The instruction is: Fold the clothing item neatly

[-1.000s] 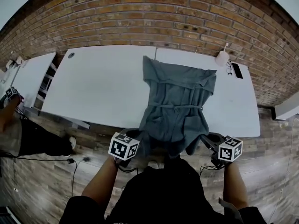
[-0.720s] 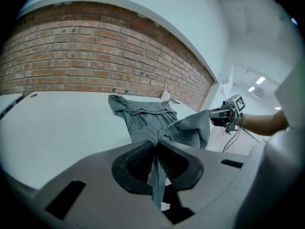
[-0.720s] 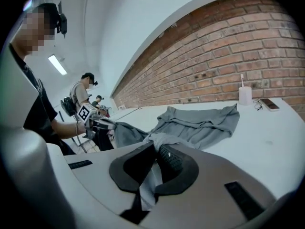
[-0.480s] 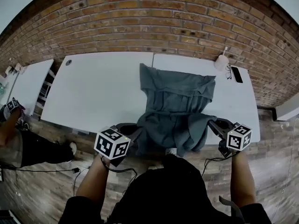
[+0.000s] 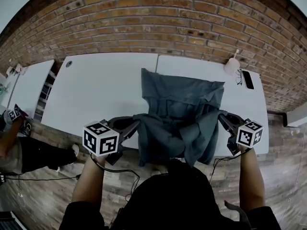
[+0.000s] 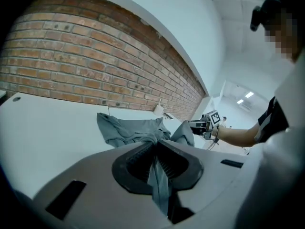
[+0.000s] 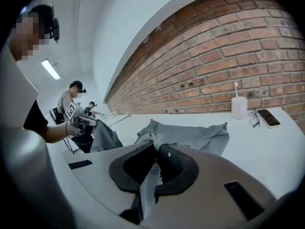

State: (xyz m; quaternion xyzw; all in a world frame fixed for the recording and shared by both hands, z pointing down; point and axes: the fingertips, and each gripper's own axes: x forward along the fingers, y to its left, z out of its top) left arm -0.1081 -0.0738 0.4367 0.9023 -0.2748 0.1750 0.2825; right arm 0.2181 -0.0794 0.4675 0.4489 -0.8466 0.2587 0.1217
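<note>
A grey-green garment [image 5: 180, 104] lies lengthwise on the white table [image 5: 96, 90], its far end flat near the brick wall. Its near end is lifted off the table edge and hangs in folds between my two grippers. My left gripper [image 5: 136, 123] is shut on the near left corner; the cloth [image 6: 157, 171] runs down between its pads. My right gripper [image 5: 220, 115] is shut on the near right corner, with fabric [image 7: 150, 180] pinched in its jaws. In the left gripper view the garment [image 6: 128, 128] spreads ahead, and the right gripper [image 6: 198, 125] shows beyond it.
A white cup with a stick [image 5: 231, 66], glasses [image 5: 239, 77] and a dark phone [image 5: 248, 79] sit at the table's far right. A second white table [image 5: 26, 85] stands to the left. A brick wall [image 5: 153, 18] runs behind. Another person [image 5: 12, 128] is at the far left.
Both grippers have risen and moved forward over the table edge with the garment's near end. That end hung below the edge before; now it is lifted and bunched over the middle.
</note>
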